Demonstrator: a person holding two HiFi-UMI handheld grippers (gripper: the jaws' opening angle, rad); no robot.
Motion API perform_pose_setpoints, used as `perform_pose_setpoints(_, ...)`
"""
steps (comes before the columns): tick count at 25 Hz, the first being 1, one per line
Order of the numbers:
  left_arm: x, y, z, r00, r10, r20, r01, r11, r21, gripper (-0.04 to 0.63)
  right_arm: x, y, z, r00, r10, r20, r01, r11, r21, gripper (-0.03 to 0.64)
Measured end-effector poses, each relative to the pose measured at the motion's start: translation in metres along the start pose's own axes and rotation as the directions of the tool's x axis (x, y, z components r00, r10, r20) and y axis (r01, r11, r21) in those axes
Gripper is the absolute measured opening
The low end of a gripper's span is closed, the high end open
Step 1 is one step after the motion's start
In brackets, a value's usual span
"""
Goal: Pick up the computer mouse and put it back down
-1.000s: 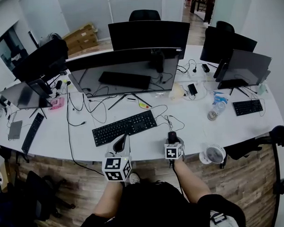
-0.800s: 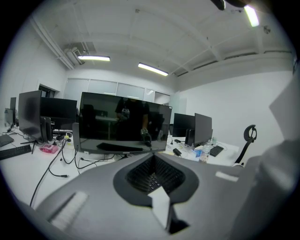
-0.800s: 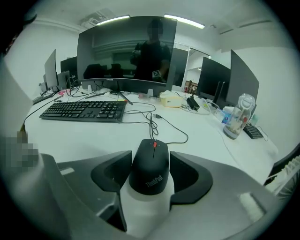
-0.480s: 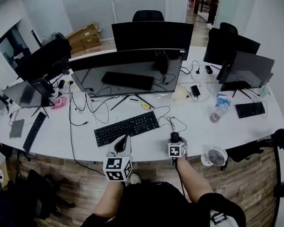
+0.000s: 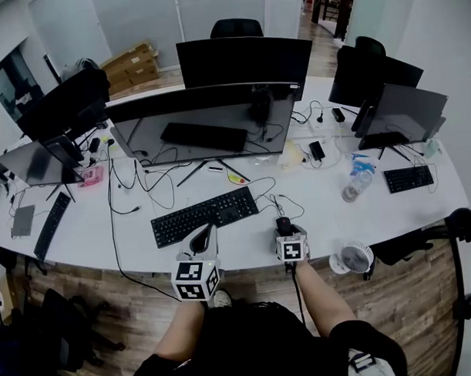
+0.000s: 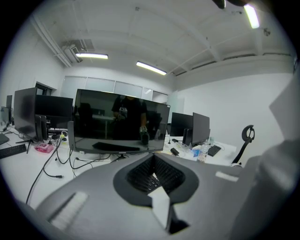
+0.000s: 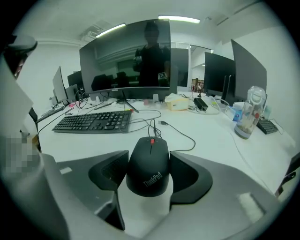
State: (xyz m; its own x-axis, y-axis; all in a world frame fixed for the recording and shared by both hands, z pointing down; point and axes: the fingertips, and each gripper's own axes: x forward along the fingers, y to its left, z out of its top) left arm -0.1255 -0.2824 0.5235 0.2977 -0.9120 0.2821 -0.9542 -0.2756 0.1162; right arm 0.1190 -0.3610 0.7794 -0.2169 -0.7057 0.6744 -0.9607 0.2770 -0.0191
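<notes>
Left of centre in the head view, just over the near edge of the white desk (image 5: 90, 227): the left gripper (image 5: 200, 238), jaws pressed together, nothing between them, aimed toward 12 o'clock at the black keyboard (image 5: 205, 214). Beyond the keyboard, also at 12 o'clock, a wide dark monitor (image 5: 210, 126). At about 4 o'clock from the keyboard's right end, close to the desk's near edge: the black computer mouse (image 7: 149, 166), flat on the white surface. Directly at 6 o'clock from the mouse, the right gripper (image 5: 285, 228), with the mouse's body set between its two jaws. Jaws just opened and now wide apart, not clamping. In the right gripper view, dark pads (image 7: 110, 171) flanking the mouse at 9 and 3 o'clock, very close to its sides but not squeezing it. Mouse centred between them, rear end with its logo toward the camera, red wheel toward 12 o'clock. From the front of the mouse, a thin black cable (image 7: 180, 133) trailing off toward 1 o'clock across the desk. Farther right, at about 2 o'clock from the mouse and well apart from it, a clear bottle (image 5: 353, 188) standing upright. At about 4 o'clock from the mouse, by the desk's near edge, a small white fan (image 5: 354, 258).
</notes>
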Motion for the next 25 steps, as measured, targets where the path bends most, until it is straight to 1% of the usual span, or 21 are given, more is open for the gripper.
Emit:
perform_pose_setpoints(2, 0.002, 0.0, 0.001, 1.0, -0.008, 0.002, 0.008, 1.0, -0.002, 0.051, -0.009, 0.005, 0.015, 0.999, 0.005, 0.05, -0.005, 1.0, -0.001, 0.262)
perform_pose_setpoints(5, 0.004, 0.0, 0.0, 1.0, -0.019, 0.002, 0.019, 1.0, -0.008, 0.051, -0.038, 0.017, 0.052, 0.991, 0.015, 0.134, -0.013, 1.0, -0.017, 0.262)
perform_pose_setpoints(9, 0.009, -0.001, 0.003, 0.999, -0.037, 0.01, 0.037, 0.999, -0.011, 0.051, -0.079, 0.028, 0.101, 0.964, 0.021, 0.264, -0.009, 0.999, -0.048, 0.262)
perform_pose_setpoints(13, 0.014, -0.001, 0.008, 0.998, -0.054, 0.024, 0.054, 0.998, -0.01, 0.051, -0.122, 0.032, 0.148, 0.917, 0.01, 0.398, 0.009, 0.999, -0.047, 0.262)
perform_pose_setpoints(17, 0.018, -0.002, 0.011, 0.997, -0.073, 0.031, 0.073, 0.997, -0.012, 0.051, -0.165, 0.03, 0.187, 0.866, -0.011, 0.5, 0.022, 1.0, -0.018, 0.262)
perform_pose_setpoints(21, 0.023, -0.004, 0.017, 0.995, -0.089, 0.05, 0.09, 0.996, -0.017, 0.051, -0.201, 0.027, 0.213, 0.816, -0.022, 0.577, 0.035, 0.999, -0.011, 0.262)
perform_pose_setpoints(25, 0.027, -0.008, 0.019, 0.993, -0.103, 0.061, 0.104, 0.994, -0.021, 0.051, -0.223, 0.023, 0.225, 0.784, -0.037, 0.619, 0.055, 0.998, -0.01, 0.262)
